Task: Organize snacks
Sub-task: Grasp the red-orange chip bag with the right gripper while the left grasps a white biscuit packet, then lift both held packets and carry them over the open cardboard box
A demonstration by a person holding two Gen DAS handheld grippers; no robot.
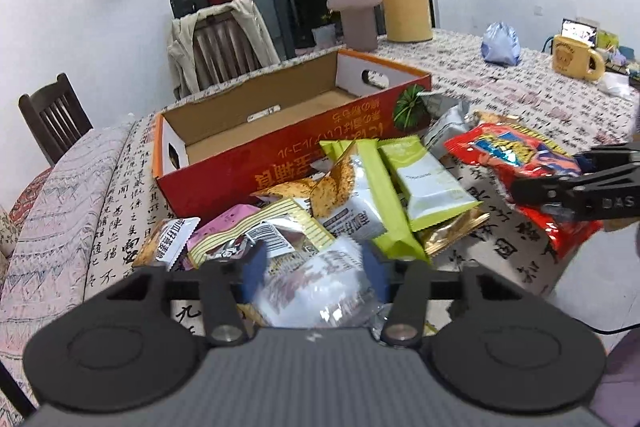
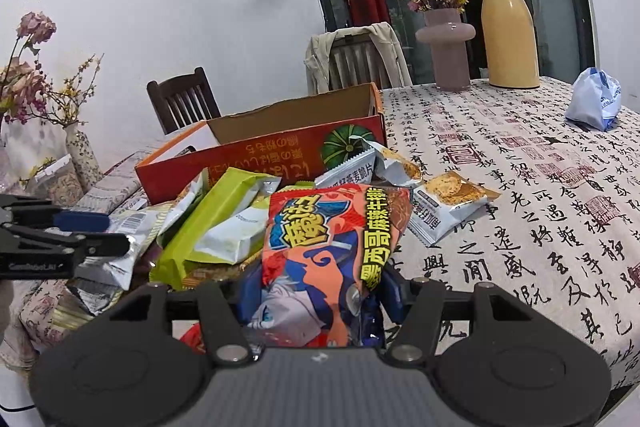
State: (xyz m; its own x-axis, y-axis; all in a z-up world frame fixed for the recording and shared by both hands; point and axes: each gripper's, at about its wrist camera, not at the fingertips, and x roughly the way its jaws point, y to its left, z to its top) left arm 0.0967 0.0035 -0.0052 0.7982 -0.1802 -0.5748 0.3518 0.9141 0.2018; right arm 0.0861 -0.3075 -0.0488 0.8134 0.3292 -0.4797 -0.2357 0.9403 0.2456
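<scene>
An open orange-red cardboard box (image 1: 280, 155) (image 2: 248, 155) lies on the patterned tablecloth, and its inside looks bare. In front of it sits a pile of snack packets, among them green ones (image 1: 424, 183) (image 2: 224, 215). Silver cracker packets (image 2: 448, 203) lie to its right. My left gripper (image 1: 316, 263) (image 2: 108, 233) is over the near edge of the pile, shut on a white, partly clear packet (image 1: 320, 291), which looks blurred. My right gripper (image 2: 320, 287) (image 1: 560, 171) is shut on a red-orange snack bag (image 2: 320, 247) (image 1: 520, 155), held just right of the pile.
At the back of the table stand a pink vase (image 1: 356, 15) with flowers and a yellow thermos (image 1: 406, 3). A blue-white bag (image 1: 500, 43) and a yellow mug (image 1: 576, 61) sit at the far right. Wooden chairs (image 1: 52, 115) stand beyond the table's left edge.
</scene>
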